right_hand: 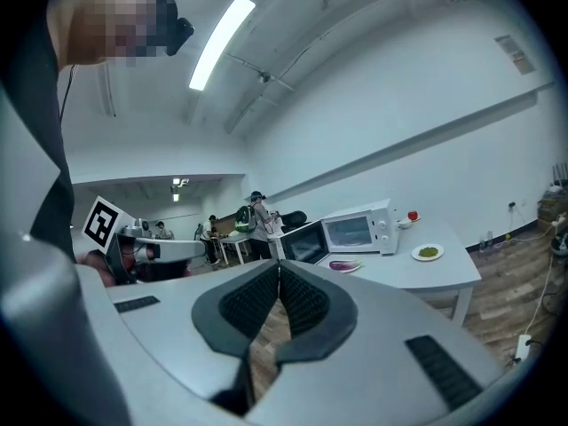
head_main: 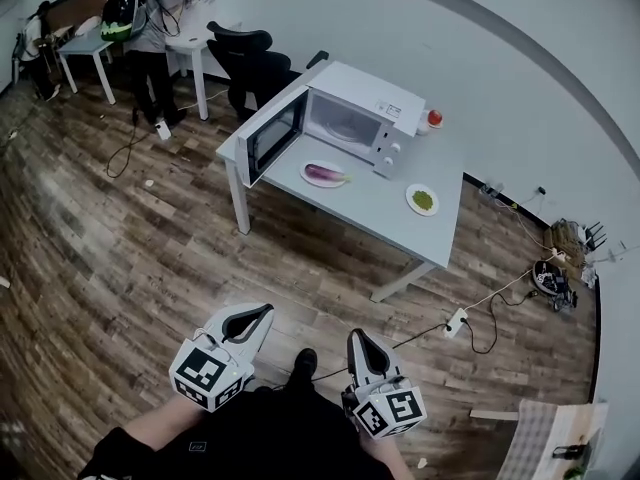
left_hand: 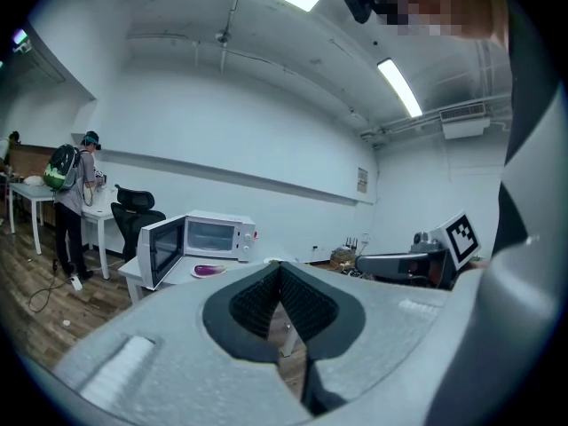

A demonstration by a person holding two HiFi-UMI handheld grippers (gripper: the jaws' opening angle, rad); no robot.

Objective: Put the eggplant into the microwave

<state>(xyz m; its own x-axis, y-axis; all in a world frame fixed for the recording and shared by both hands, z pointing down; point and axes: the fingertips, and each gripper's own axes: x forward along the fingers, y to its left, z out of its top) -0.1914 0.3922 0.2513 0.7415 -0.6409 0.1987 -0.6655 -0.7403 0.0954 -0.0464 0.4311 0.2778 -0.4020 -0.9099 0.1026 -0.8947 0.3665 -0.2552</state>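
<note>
Where wood floor (head_main: pixel 120 248) meets wall (head_main: pixel 480 38), table (head_main: pixel 380 208) bears open microwave (head_main: pixel 350 118), eggplant (head_main: pixel 325 173) on plate (head_main: pixel 306 179); left tool (left_hand: pixel 280 266), right tool (right_hand: pixel 280 264) closed, empty.

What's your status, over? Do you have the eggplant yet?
Left gripper and right gripper shut, empty, short of the table. Eggplant untouched on its plate. Microwave door open, nothing blocking it.

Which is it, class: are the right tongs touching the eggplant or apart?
Apart. The head view shows the right tongs over the floor, far from the eggplant on the table.
</note>
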